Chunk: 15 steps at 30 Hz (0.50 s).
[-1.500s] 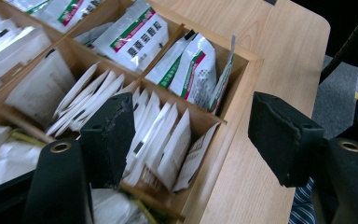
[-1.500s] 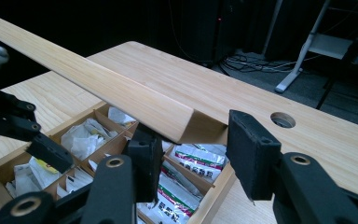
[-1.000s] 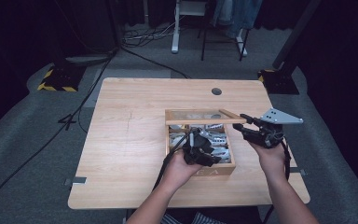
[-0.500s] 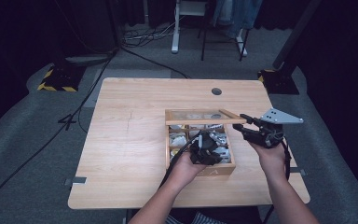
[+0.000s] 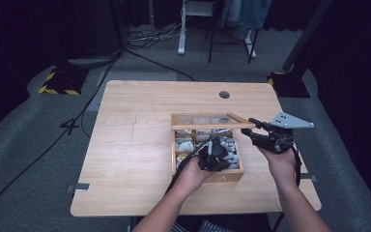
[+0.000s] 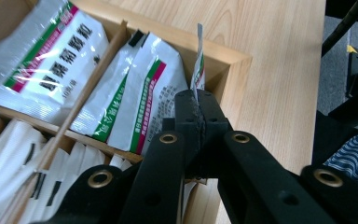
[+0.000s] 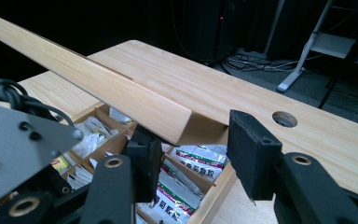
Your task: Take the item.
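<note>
Looking down from the high view, the wooden box point(image 5: 206, 145) sits at five o'clock on the bench point(image 5: 135, 145), its lid point(image 5: 212, 121) propped open by the right claw point(image 5: 249, 129), whose jaws hold the lid's corner. Along the left claw point(image 6: 199, 105), jaws have just been closing and now pinch a sachet point(image 6: 198, 70) by its edge, so next comes a straight lift clear of its compartment.

Your table point(image 5: 140, 145) is pale, matt wood with visible grain, and so are the box point(image 6: 223, 60) and its lid point(image 7: 102, 88). The sachets point(image 6: 144, 102) look like glossy foil. Your gripper pads point(image 7: 251, 154) are rough black foam.
</note>
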### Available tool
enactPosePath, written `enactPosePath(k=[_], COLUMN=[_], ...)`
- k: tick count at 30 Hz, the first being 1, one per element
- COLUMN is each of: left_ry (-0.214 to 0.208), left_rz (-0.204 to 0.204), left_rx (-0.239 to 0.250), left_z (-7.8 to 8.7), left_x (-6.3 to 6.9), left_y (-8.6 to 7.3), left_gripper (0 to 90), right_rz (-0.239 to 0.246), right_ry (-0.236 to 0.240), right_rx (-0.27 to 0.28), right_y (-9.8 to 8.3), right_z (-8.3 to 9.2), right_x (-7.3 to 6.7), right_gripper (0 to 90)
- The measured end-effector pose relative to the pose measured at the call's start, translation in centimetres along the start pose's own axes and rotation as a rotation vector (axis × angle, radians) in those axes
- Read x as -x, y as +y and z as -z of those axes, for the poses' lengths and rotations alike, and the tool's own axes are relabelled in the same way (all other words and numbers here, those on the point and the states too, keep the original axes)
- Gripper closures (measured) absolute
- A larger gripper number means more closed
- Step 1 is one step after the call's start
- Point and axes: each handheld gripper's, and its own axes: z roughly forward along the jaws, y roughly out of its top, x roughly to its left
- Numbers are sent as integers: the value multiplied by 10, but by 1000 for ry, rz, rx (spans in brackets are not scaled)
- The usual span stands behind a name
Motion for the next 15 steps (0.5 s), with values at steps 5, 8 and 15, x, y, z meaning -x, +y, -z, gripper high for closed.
enactPosePath(k=[5,8,15], left_ry=[-3,-12,2], left_rz=[-17,-19,-39], left_rx=[49,81,133], left_z=[15,25,39], left_x=[2,4,11], left_y=[2,4,6], left_gripper=[894,894,894], right_rz=[0,0,0], right_ry=[0,-3,-8], right_rx=[2,2,1], right_y=[0,0,0], right_z=[0,-1,-1], right_x=[0,0,-1], right_gripper=[550,549,548])
